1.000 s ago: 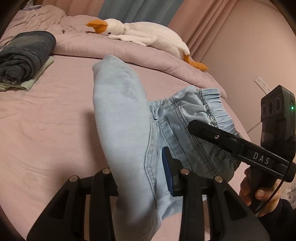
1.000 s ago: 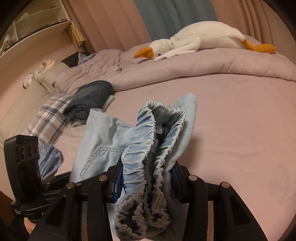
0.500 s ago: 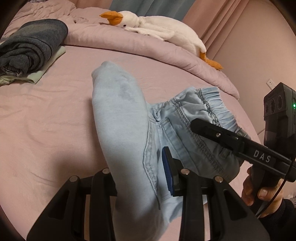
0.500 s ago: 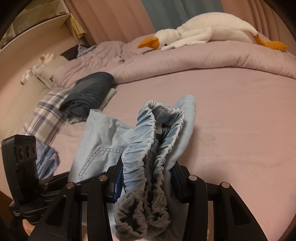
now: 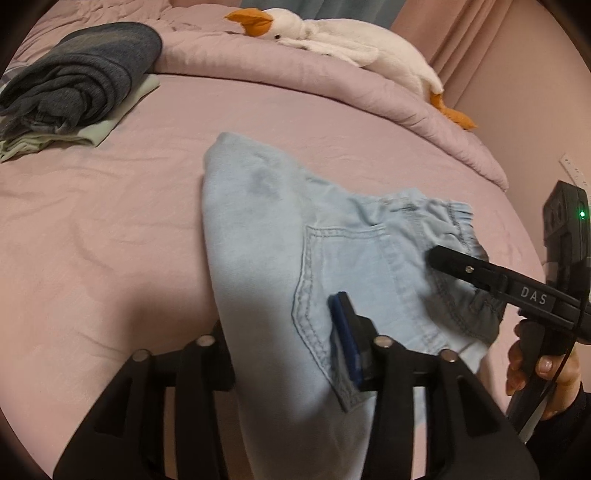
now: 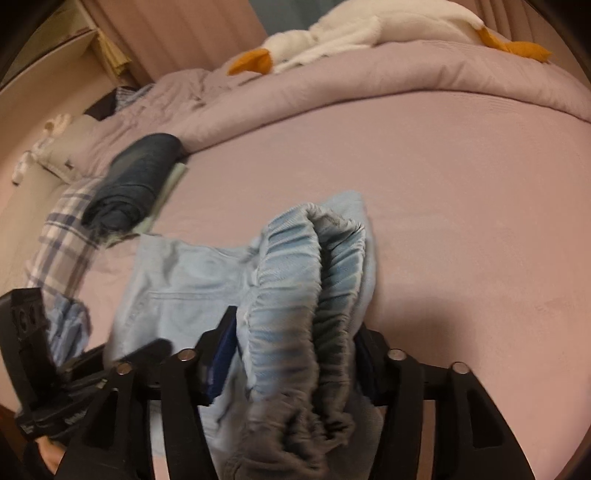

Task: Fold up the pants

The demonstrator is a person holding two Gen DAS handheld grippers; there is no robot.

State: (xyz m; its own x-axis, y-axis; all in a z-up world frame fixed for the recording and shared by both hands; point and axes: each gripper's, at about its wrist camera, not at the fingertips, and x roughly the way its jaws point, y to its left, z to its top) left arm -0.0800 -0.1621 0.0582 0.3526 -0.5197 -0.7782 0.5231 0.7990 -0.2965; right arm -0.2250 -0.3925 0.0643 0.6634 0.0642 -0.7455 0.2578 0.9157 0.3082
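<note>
Far left in the left wrist view we have a rolled dark denim garment sitting on a pale green folded cloth, both cut off at the picture's edge. Next comes open pink bedsheet, with our own shadow falling across the near part. Centre now: the light blue pants lie folded on the sheet, back pocket facing up, and the near end runs down out of the bottom of the picture. Our left gripper is clamped on that near fabric; we see only the blue-padded right finger, the other is buried under cloth. Behind, a white plush goose lies along the bunched duvet. To the right, the right gripper reaches in over the elastic waistband; its lower finger is hidden by denim.

In the right wrist view, which is blurred, a plaid cloth shows at the left, partly cut off. The left gripper's body is a dark smear; we cannot make out its tips. At centre the right gripper is pinching the gathered waistband, whose bunched folds bulge between the fingers and cover the pads.
</note>
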